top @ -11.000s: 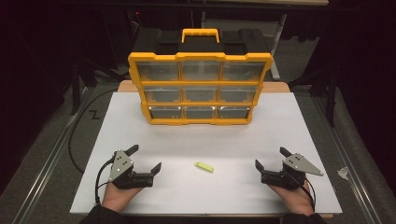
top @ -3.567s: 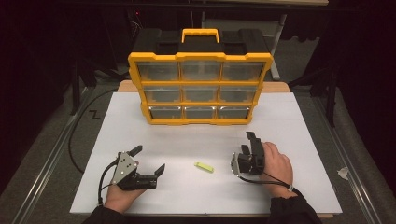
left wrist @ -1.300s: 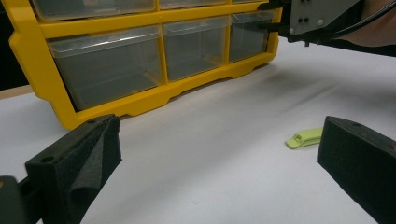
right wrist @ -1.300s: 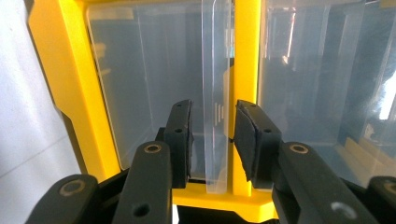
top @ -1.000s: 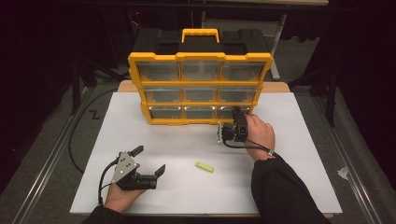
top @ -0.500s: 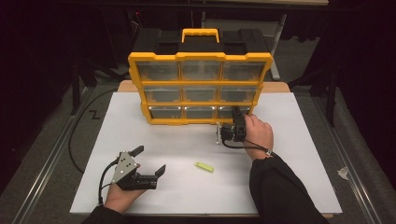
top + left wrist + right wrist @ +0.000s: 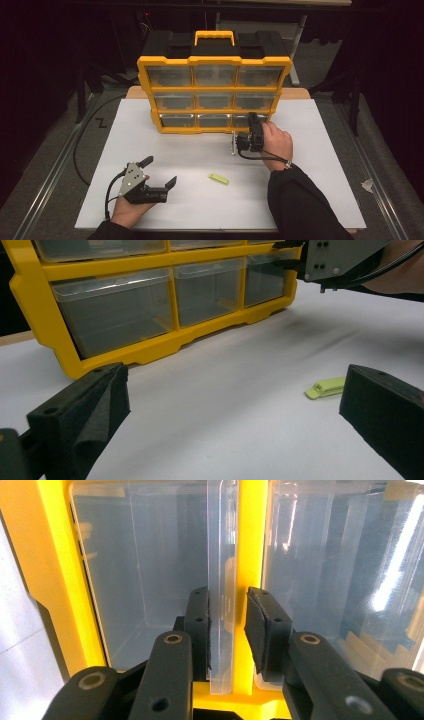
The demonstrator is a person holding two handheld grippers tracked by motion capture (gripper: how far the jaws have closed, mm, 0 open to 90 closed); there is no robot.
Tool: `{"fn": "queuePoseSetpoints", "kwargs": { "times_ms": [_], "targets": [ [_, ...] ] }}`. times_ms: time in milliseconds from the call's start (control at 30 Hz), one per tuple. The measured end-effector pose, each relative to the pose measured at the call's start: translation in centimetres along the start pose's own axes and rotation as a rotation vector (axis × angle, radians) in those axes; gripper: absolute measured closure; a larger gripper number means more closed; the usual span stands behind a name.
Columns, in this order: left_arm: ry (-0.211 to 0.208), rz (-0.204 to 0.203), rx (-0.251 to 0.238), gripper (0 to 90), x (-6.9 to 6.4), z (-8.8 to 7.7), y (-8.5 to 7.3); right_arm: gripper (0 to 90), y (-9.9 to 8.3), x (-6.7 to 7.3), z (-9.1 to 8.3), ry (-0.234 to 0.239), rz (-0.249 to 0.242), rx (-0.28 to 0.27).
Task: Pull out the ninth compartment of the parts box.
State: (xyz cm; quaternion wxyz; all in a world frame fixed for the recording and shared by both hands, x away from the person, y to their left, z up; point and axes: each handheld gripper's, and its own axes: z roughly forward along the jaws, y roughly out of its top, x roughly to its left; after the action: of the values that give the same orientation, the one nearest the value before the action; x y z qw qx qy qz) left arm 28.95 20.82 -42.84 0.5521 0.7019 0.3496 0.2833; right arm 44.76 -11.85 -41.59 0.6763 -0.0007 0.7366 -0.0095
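- Two grippers are counted: the left gripper (image 7: 159, 172) is rested on the white table (image 7: 310, 200), near the front edge, jaws spread wide around nothing.
- One small lime-green plastic clip (image 7: 218, 178), flat and oblong, lies mid-table.
- The right gripper (image 7: 227, 625) is set astride the clear pull lip of the bottom-right drawer (image 7: 248, 120); its jaws have just been opening, one pad touching, the other apart.
- One yellow organiser (image 7: 215, 64), with nine clear, glossy, boxy drawers, stands at the far edge.

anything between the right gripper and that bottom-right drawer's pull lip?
Nothing visible. In the right gripper view the right gripper already has the clear lip of the bottom-right drawer between its pads: one pad sits against the lip, the other shows a narrow gap. The yellow organizer frame lies behind the lip, not in front of it.
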Motion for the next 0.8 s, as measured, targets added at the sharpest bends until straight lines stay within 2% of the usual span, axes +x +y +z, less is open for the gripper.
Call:
{"fn": "queuePoseSetpoints", "kwargs": {
  "times_ms": [200,467,667,800],
  "targets": [
    [0.000,0.001,0.000,0.2,0.0,0.0,0.0,75.8,0.0,0.0,-0.2,-0.001,-0.019,-0.001],
    [0.000,0.003,0.000,0.2,-0.1,0.0,0.0,76.0,-0.2,0.2,-0.8,-0.005,-0.015,-0.018],
    [-0.001,0.003,0.000,0.2,-0.1,-0.1,0.0,75.8,-0.2,0.0,-1.0,0.004,-0.017,-0.018],
    [-0.001,0.002,-0.001,0.2,-0.1,0.0,0.0,79.7,-0.2,0.0,-1.0,0.019,-0.020,-0.012]
  ]
}}
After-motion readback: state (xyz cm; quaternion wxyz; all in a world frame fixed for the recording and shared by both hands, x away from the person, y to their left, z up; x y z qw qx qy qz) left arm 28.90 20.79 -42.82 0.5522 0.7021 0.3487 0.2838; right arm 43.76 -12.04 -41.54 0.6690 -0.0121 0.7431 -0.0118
